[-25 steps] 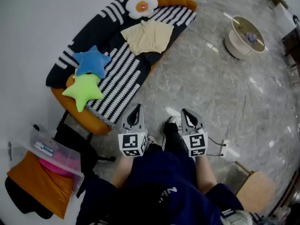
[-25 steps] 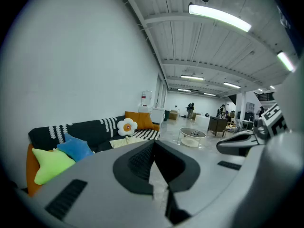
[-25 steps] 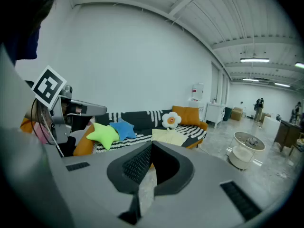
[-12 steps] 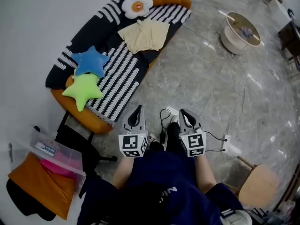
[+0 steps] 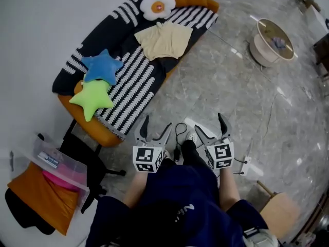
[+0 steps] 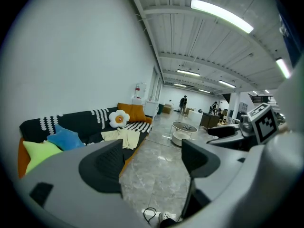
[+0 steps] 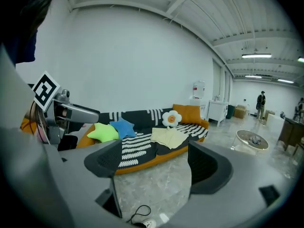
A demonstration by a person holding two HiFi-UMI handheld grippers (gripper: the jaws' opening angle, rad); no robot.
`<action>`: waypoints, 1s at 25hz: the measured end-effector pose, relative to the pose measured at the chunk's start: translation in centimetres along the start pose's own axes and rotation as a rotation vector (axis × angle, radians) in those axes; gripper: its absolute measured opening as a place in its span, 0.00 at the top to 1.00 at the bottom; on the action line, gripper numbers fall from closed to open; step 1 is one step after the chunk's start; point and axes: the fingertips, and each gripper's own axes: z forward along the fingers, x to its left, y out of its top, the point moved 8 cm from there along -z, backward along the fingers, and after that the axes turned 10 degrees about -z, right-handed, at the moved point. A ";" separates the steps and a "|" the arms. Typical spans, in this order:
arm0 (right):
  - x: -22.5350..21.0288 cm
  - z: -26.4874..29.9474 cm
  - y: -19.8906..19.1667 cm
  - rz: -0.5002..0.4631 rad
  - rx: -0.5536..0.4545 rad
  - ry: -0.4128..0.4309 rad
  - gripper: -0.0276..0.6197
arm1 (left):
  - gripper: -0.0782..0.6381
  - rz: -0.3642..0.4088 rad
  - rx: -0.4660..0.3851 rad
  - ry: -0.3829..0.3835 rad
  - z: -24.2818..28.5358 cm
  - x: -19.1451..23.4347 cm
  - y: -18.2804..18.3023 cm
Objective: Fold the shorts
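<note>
I have the left gripper [image 5: 157, 123] and the right gripper [image 5: 209, 123] low in front of the body. On both, the jaws have just been opening and now stand wide, with nothing between them but the floor [image 5: 231, 86] and the far sofa [image 5: 69, 89]. The pale yellow shorts [image 5: 164, 39] lie spread on the striped cover [image 5: 128, 81] of that sofa, just beside the flower cushion [image 5: 158, 5] and well apart from both grippers, so I judge the folding not yet begun. The first danger is on the way there: a black cable [image 5: 178, 133] lies looped on the floor near the feet, and a step could catch in it. The second is at the grasp. The cover is soft and loose under the shorts, so jaws pushed too deep may pinch both cloths together and drag the cover along with the fold. The shorts also lie near the front edge of the seat, so I think an uneven pull could slide them down to the floor.
</note>
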 end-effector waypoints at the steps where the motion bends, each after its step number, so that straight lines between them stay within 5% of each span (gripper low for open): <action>1: -0.9 0.3 -0.1 -0.003 0.000 0.001 0.30 | 0.37 0.008 0.004 -0.002 0.6 -0.3 0.0; 6: -5.5 2.5 0.6 -0.046 -0.021 0.023 0.31 | 0.37 0.015 -0.007 0.025 4.7 -1.9 1.1; 12: -10.7 4.6 0.5 -0.057 -0.049 0.046 0.32 | 0.37 0.065 -0.070 0.145 8.5 -2.7 3.3; 25: -15.6 7.5 -0.7 -0.066 -0.011 0.058 0.33 | 0.39 0.012 -0.034 0.075 15.1 -4.6 3.9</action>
